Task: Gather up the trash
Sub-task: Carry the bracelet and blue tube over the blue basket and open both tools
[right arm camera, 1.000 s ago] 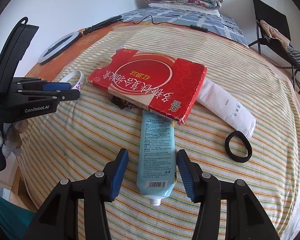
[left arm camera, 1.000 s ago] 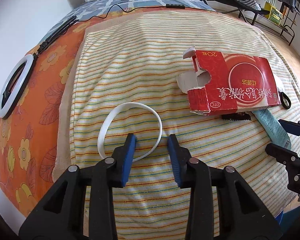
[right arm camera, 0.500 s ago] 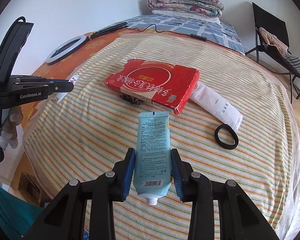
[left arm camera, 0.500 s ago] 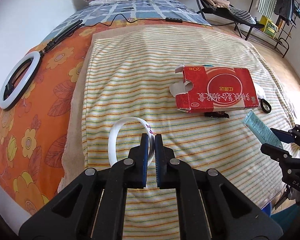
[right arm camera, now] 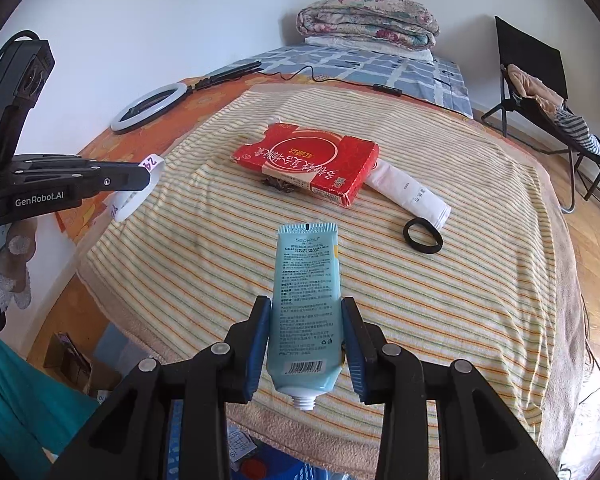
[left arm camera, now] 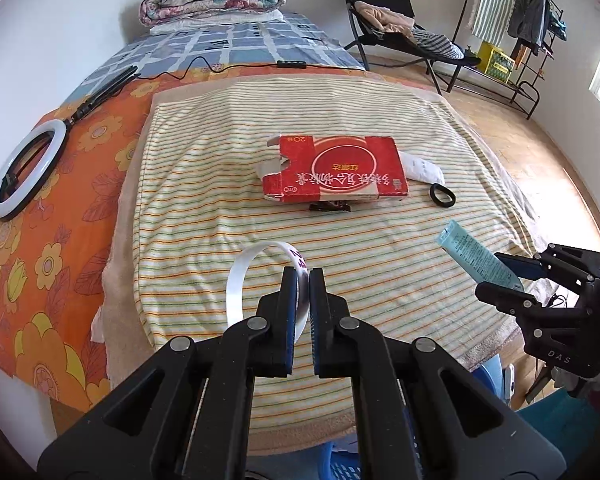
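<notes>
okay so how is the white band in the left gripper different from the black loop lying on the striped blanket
The white band is a flat, wide strip with purple marks, while the black loop is a thin, plain ring. The white band is pinched in the left gripper and lifted off the blanket; the black loop lies flat on it, untouched, beside a white packet. The white band also looks larger across. Both are closed loops.

A white paper band (left arm camera: 236, 292), looped into a ring with purple digits on it, is pinched in the left claw (left arm camera: 304, 280) above the bed's striped towel (left arm camera: 220, 216). A pale blue tube (right arm camera: 306, 300) (capless, threaded neck toward the camera) is clamped in the right claw (right arm camera: 306, 320). A torn red carton (right arm camera: 308, 160), a white packet (right arm camera: 412, 196) and a black hair tie (right arm camera: 422, 236) lie on the towel.
</notes>
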